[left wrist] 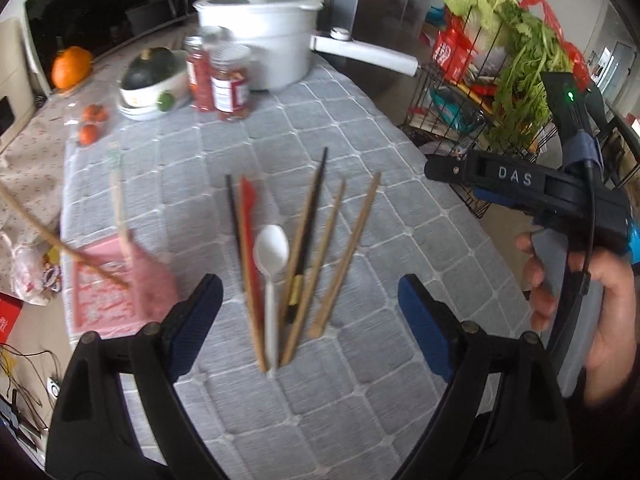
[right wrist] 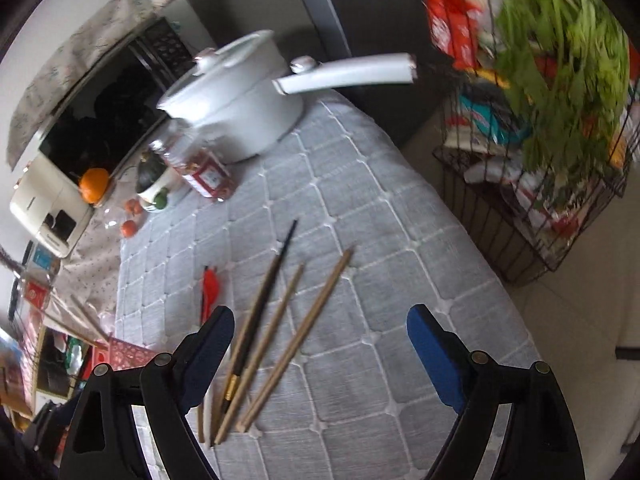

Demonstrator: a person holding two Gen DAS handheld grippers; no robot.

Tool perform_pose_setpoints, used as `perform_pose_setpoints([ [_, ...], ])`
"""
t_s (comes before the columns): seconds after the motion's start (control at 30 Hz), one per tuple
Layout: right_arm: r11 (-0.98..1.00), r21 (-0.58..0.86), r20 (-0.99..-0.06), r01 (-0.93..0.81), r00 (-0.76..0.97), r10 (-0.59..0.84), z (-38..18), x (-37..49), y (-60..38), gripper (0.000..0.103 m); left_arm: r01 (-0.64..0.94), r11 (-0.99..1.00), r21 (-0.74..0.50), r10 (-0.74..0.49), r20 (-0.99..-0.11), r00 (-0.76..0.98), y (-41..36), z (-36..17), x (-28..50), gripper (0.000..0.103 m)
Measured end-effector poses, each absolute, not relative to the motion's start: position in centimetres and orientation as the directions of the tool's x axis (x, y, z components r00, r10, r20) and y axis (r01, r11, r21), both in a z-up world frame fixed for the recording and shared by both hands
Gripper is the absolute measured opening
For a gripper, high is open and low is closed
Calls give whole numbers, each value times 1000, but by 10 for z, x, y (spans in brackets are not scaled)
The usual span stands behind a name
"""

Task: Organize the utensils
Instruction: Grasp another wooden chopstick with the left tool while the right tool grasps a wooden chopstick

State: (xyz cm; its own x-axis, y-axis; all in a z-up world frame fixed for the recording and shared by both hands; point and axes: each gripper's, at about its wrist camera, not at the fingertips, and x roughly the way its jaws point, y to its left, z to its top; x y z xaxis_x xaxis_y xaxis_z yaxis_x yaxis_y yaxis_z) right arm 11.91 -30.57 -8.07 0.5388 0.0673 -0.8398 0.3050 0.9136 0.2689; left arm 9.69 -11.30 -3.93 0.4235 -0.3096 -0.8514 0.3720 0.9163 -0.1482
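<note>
Both grippers hang over a table covered in a grey quilted cloth, angled down at a loose row of utensils. The left gripper has its jaws spread wide with nothing between the blue pads; the utensils lie on the cloth just beyond and below the gap. The right gripper is likewise wide apart and empty, and its body shows at the right edge of the left view, held in a hand. The row holds a white plastic spoon in the middle, bowl pointing away. To its left lie a red utensil, a thin dark stick and a wooden chopstick, packed close. To its right a black chopstick with a gold band lies against a wooden one, then two more wooden chopsticks fan out slightly apart. In the right view the black chopstick and wooden chopsticks lie near the left pad. A pink basket sits at the cloth's left edge with two wooden sticks leaning out of it. Farther back stand a white pot with a long handle, two red jars, a bowl of produce and an orange squash. A wire rack with greens stands off the table's right side.
</note>
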Motion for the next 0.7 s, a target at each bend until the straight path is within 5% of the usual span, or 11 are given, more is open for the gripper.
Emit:
perform_pose_setpoints([
  [0.1,894,254,-859,370,511,32,-91,121,-324,90,392,906,-164,-323,-864,387,-138,-54,124,78],
  [0.23,873,254,-880,417,473,30,-103,125,-342,90,412,896,-168,-312,-898,312,-167,-85,160,38],
  [0.33,862,265,-895,432,444,53,-112,126,-349,90,422,889,-178,-300,-922,245,-182,-112,183,23],
  [0.7,826,296,-913,480,395,97,-129,131,-366,89,415,901,-126,-228,-952,205,-202,-151,207,19],
])
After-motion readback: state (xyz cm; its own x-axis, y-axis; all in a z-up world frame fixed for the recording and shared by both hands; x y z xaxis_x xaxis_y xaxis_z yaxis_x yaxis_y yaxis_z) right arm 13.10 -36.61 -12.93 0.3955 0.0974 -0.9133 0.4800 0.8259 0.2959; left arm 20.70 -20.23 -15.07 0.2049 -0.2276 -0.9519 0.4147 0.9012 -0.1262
